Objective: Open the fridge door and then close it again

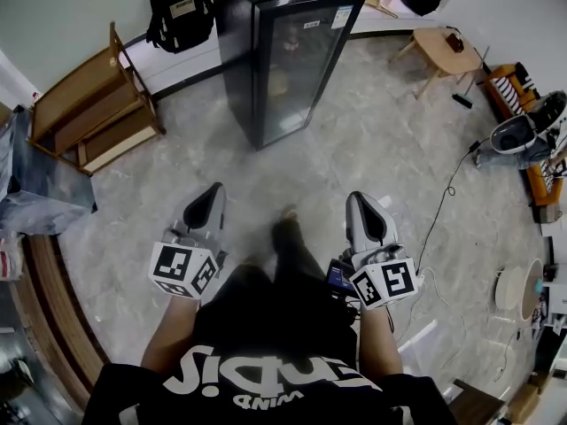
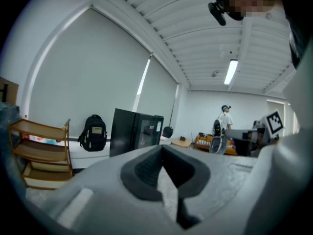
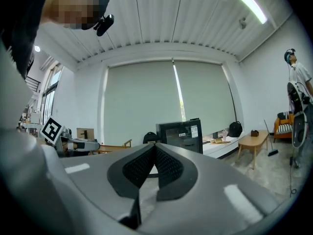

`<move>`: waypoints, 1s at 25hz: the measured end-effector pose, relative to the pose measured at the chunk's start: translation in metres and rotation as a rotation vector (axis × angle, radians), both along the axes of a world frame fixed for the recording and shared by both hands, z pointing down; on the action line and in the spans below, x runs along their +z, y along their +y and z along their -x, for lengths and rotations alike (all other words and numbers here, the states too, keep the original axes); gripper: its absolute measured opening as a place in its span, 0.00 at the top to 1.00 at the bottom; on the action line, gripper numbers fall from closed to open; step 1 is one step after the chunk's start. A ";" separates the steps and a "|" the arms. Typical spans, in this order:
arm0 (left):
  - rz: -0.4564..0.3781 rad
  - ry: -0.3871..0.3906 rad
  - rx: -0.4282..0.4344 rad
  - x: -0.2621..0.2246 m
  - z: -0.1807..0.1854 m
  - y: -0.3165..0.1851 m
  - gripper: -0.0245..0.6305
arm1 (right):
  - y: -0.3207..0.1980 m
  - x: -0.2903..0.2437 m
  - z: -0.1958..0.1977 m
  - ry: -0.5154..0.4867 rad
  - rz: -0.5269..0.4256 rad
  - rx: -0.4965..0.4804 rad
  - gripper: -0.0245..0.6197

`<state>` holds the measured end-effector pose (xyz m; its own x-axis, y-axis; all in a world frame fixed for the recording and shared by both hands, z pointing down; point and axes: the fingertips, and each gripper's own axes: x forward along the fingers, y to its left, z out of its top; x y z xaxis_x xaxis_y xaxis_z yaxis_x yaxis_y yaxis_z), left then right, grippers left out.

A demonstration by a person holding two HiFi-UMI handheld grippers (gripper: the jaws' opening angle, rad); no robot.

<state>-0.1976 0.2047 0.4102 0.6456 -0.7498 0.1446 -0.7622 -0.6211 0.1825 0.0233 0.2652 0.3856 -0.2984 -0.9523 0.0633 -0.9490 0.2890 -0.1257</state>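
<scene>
Fridge [image 1: 266, 34] stands in the upper middle of the head view, well apart from the person, its dark glass door [image 1: 306, 69] closed flat against the cabinet. Both tools sit low in the frame, roughly level and aimed toward it. The left tool [image 1: 213, 198] and the right tool [image 1: 359, 204] are each clenched on nothing, pads pressed together, with only bare floor [image 1: 372, 149] beyond their tips. My guess is that opening has not begun, and that the hands are in a neutral carrying pose for the walk up. No handle can be made out, so I cannot tell which door edge to pull.
</scene>
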 end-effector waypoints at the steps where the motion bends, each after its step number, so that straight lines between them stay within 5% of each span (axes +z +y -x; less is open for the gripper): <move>1: -0.003 0.002 -0.002 0.000 -0.001 -0.005 0.96 | -0.004 0.002 -0.003 -0.002 0.000 0.007 0.97; 25: -0.019 0.004 -0.088 -0.016 -0.061 -0.215 0.96 | -0.235 0.001 -0.059 -0.014 0.000 -0.101 0.97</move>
